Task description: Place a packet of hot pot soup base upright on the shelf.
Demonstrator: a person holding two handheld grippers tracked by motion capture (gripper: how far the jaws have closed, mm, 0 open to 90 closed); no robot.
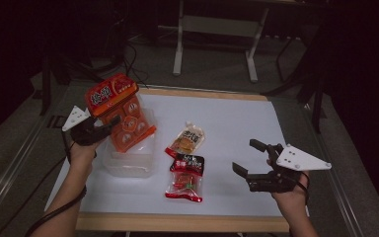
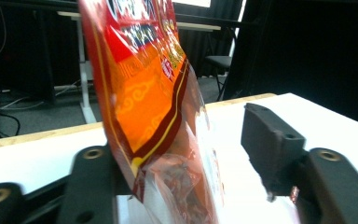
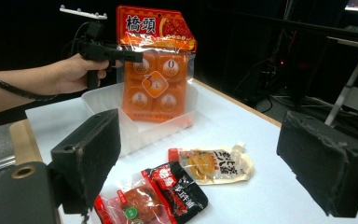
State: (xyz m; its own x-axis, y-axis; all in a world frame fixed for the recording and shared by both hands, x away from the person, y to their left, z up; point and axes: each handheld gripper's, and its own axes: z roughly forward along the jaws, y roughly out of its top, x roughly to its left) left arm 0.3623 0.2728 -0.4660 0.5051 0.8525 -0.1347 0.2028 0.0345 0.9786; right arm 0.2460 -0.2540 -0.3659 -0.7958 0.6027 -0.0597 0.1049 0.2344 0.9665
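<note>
The left gripper [image 1: 109,124] is standing w/ jaws about half apart, the orange snack pack [image 1: 120,114] leaning on one pad, clear of the other, upright, its bottom edge dipping into the clear plastic tub [image 1: 128,165] by the table's left edge. The right gripper [image 1: 250,159] is hovering wide open w/ nothing in it over bare white tabletop [image 1: 237,118]. Btwn them, the red-black pouch [image 1: 186,177] and yellow sauce pouch [image 1: 186,139] are lying mid-table, leaving open room toward the far and right edges.

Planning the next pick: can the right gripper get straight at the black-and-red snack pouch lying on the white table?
Probably yes. The right gripper stands open, and the black-and-red snack pouch lies flat with bare white table between them; the yellow sauce pouch lies beyond it.
</note>
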